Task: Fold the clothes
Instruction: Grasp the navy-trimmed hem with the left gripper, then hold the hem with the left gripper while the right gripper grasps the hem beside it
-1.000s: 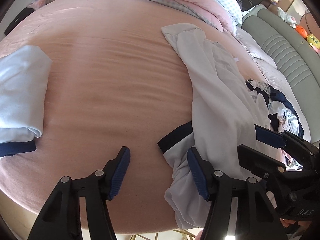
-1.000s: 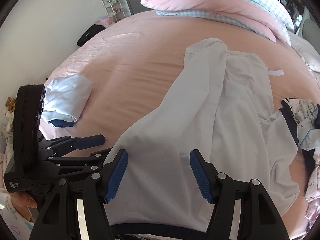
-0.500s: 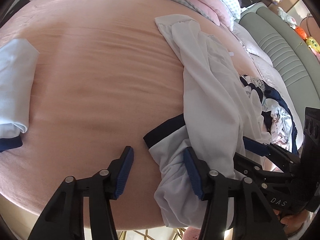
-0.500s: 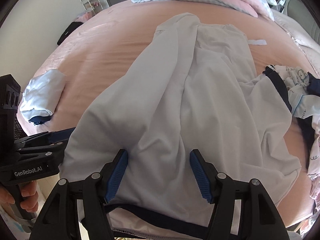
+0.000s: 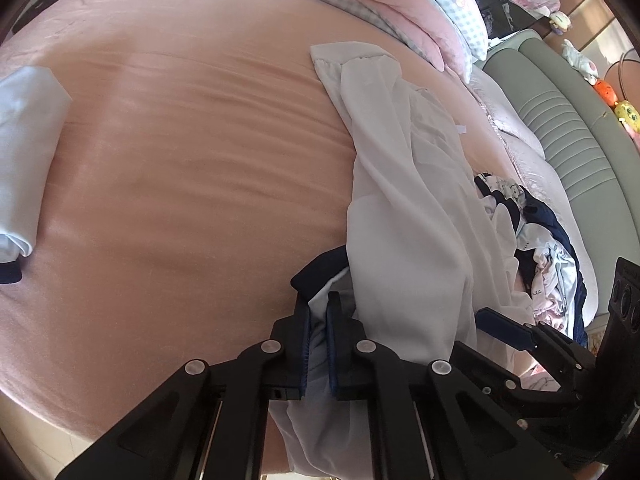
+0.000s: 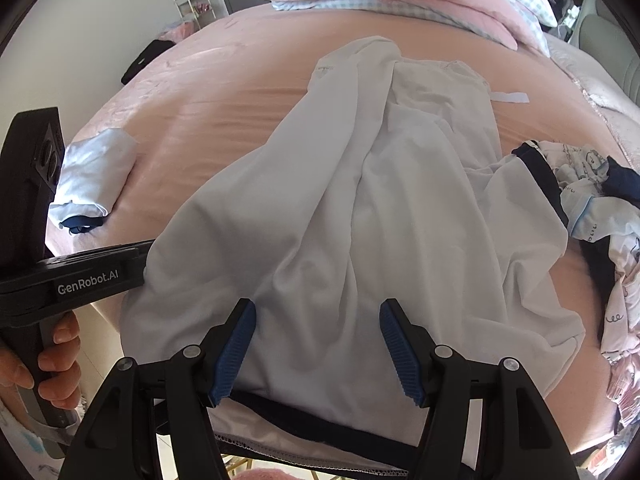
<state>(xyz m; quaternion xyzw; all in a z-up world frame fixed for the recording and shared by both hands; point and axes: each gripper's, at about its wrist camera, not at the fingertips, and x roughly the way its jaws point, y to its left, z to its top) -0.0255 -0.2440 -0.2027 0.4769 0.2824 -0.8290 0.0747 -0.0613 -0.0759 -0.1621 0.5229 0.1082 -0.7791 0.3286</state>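
Left gripper (image 5: 318,340) pinches the white garment's (image 6: 360,208) navy-trimmed hem (image 5: 320,276); right gripper (image 6: 318,354), jaws wide, should take the opposite hem corner evenly.

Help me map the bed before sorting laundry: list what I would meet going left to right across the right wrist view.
Hand on the left gripper → folded light blue garment → white garment spread on the pink bed sheet → heap of printed and navy clothes.
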